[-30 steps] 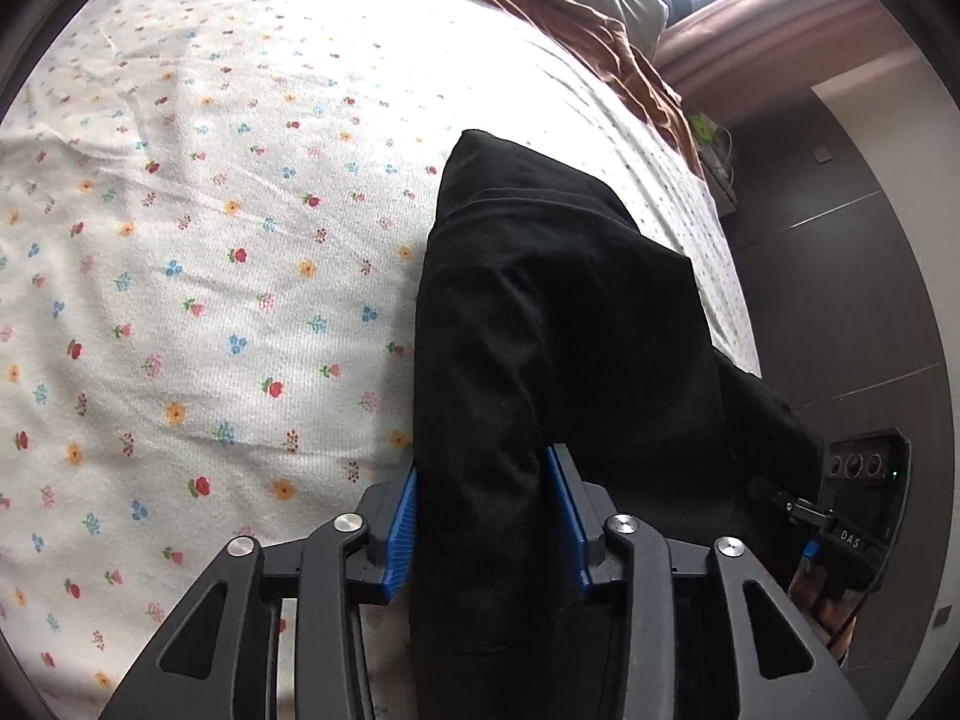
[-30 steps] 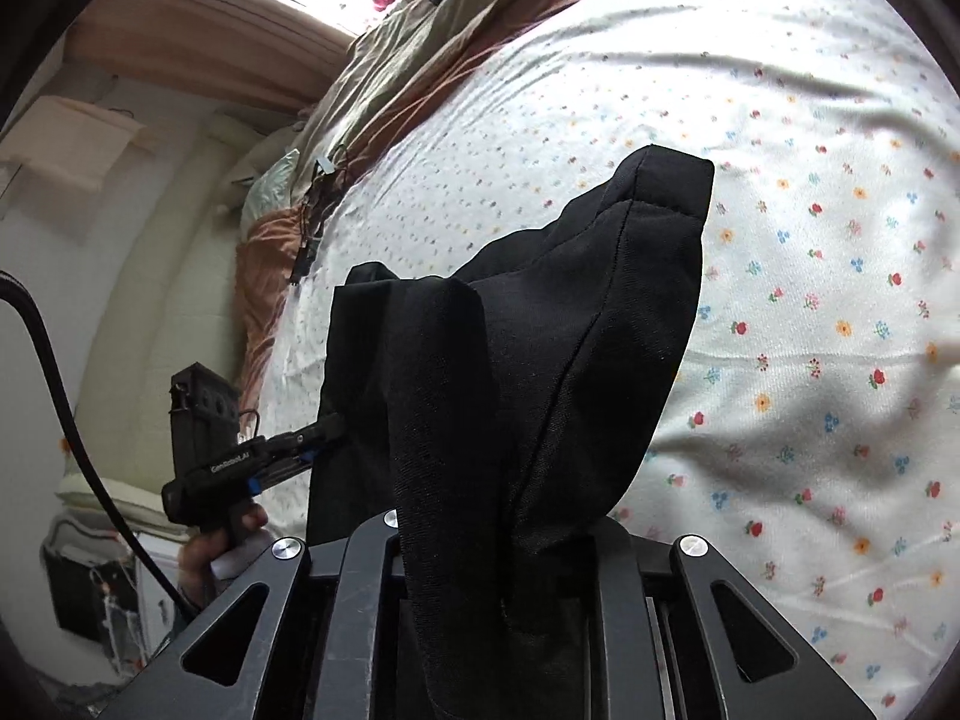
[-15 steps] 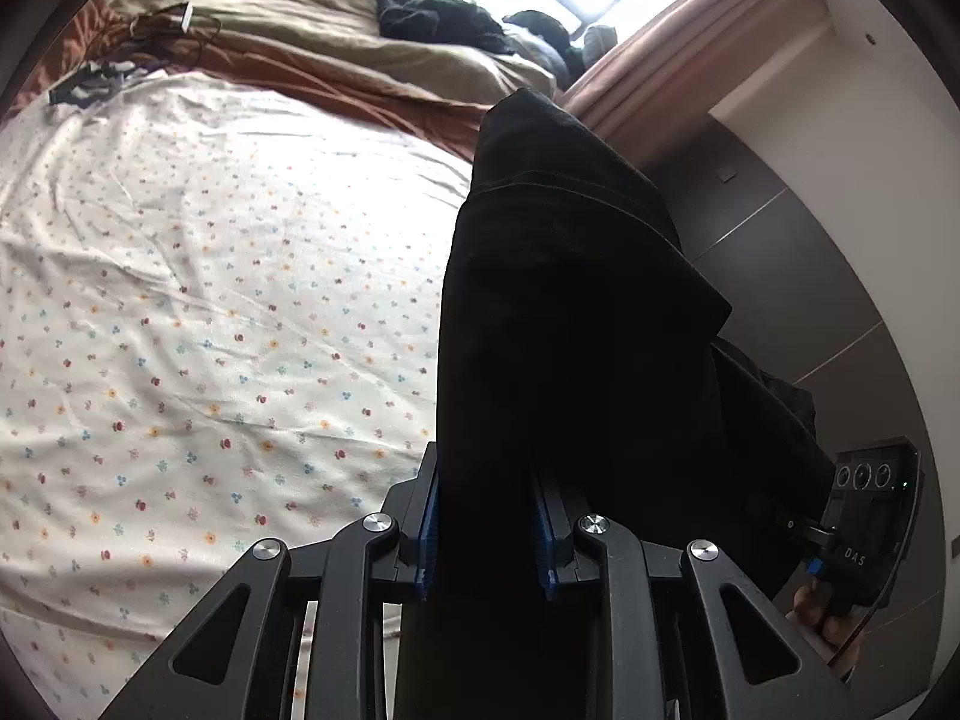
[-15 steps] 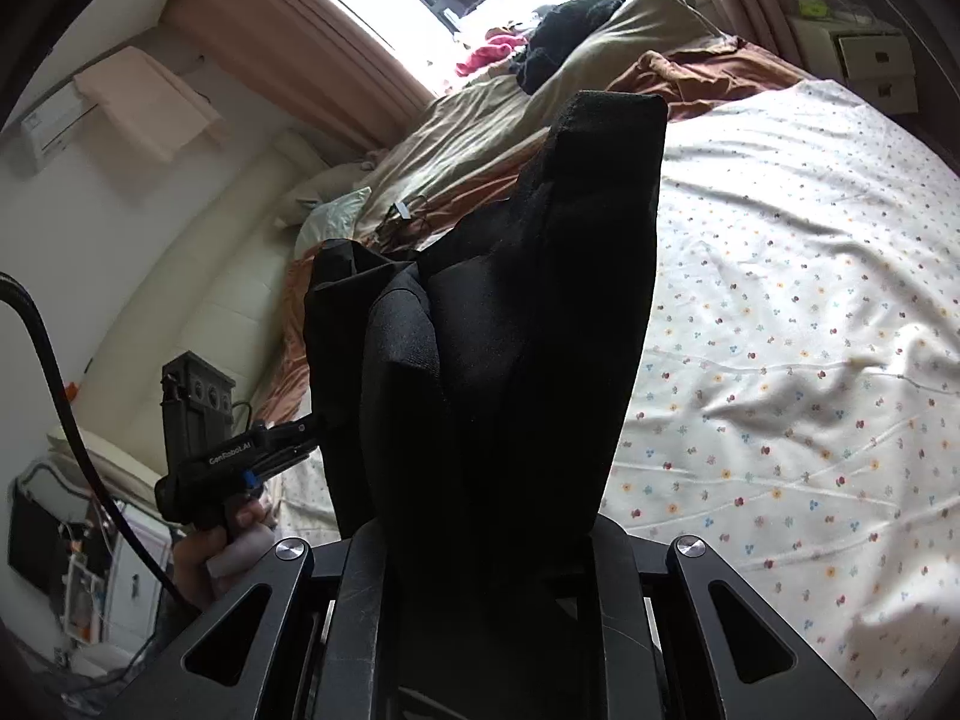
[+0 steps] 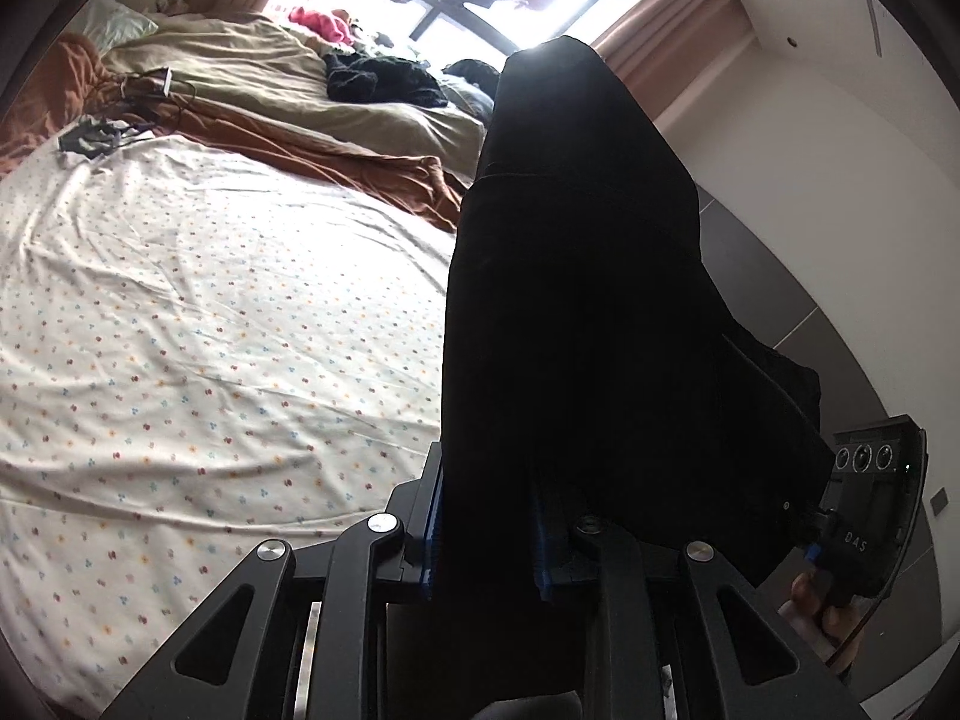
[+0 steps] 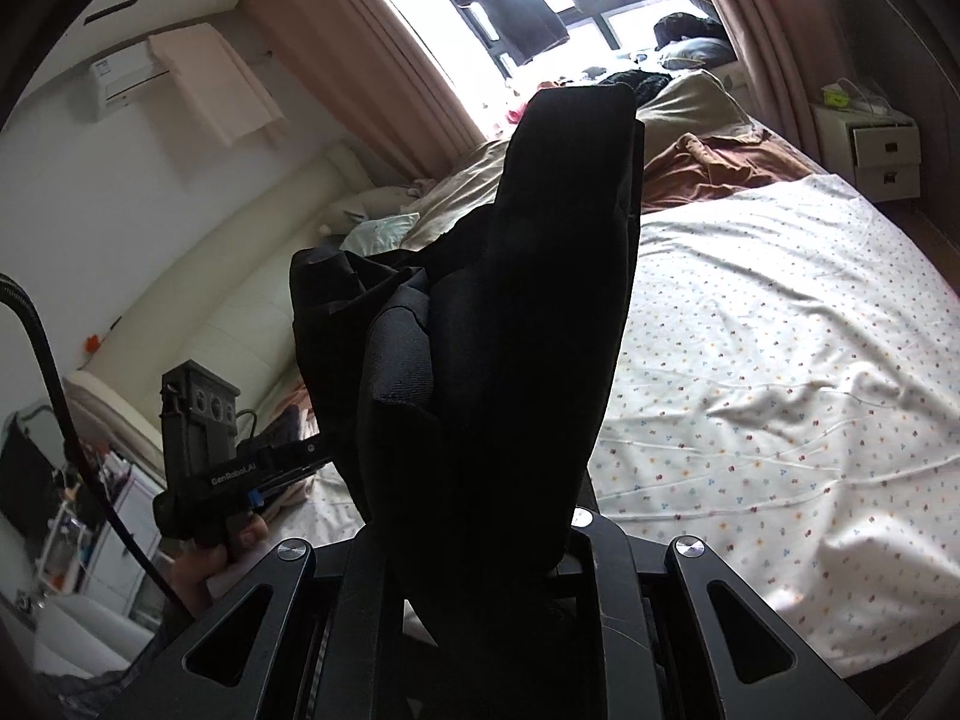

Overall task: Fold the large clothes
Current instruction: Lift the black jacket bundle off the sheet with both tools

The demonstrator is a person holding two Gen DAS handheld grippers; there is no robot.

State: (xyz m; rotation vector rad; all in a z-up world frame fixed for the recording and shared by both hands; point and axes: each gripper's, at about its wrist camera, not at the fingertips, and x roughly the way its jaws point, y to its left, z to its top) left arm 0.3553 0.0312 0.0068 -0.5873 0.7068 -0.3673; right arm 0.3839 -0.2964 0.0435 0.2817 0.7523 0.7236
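Observation:
A large black garment is held up in the air above the bed by both grippers. My left gripper is shut on one part of it; the blue pads pinch the cloth. My right gripper is shut on another part of the same black garment, which hides its fingertips. Each gripper shows in the other's view: the right one at the lower right, the left one at the lower left.
The bed has a white flowered sheet, also in the right wrist view. Brown and beige blankets with dark clothes lie at its far end by the window. A white nightstand stands at the right.
Both grippers have lifted and tilted up with the black garment, from just above the sheet to high over the bed, so the window and far blankets have come into view.

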